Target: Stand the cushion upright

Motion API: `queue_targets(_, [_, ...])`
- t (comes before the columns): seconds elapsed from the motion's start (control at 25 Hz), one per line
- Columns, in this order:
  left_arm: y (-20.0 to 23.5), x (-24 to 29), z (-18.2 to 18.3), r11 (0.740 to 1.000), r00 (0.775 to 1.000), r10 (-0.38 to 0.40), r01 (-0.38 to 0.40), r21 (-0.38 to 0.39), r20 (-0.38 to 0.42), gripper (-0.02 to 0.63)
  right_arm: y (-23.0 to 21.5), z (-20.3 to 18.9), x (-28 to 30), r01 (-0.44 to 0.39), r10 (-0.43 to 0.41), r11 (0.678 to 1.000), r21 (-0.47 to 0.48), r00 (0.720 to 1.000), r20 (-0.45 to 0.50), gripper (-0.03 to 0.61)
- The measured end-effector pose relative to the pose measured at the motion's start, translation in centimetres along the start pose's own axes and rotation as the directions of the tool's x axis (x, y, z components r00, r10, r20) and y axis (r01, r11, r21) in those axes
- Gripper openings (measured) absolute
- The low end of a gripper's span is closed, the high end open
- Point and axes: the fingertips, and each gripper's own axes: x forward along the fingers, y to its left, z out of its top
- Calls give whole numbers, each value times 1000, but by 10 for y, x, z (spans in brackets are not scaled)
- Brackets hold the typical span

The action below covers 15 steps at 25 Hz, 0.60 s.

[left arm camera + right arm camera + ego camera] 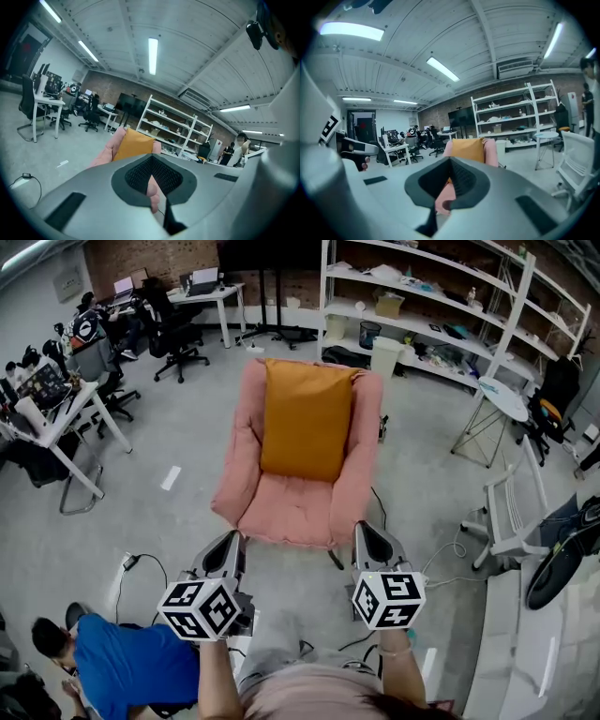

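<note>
Head view, with both gripper views. The flat, rectangular orange fabric cushion (307, 418) stands on end in the padded pink fabric armchair (236, 465), its lower edge on the rear of the seat and its face leaning on the backrest, its top edge level with the chair's top edge; by this showing the task looks complete. The left gripper (225, 554) and right gripper (375, 547) hover off the seat's front edge, apart from chair and cushion, each with its jaws pressed together on nothing (only the chair shows past the pads). The cushion is judged light, soft and pliable, with a cloth cover that should not slip. Held at one corner it would probably sag, so any correction is best made by pinching both upper corners or both side edges.
</note>
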Motion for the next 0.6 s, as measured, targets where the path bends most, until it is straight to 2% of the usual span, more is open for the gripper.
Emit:
queue_targets(0.28, [-35,-43,-31,1000,1000,3,-3,-13,-1,-3,3,-18,-63,-28,28,1000,-13,1000,6,15])
queue_targets(0.6, [-77,-89,-68,999,997,-27,25,-29,-66,-3,2,-31,-123,-43,43,999,6,999,2,15])
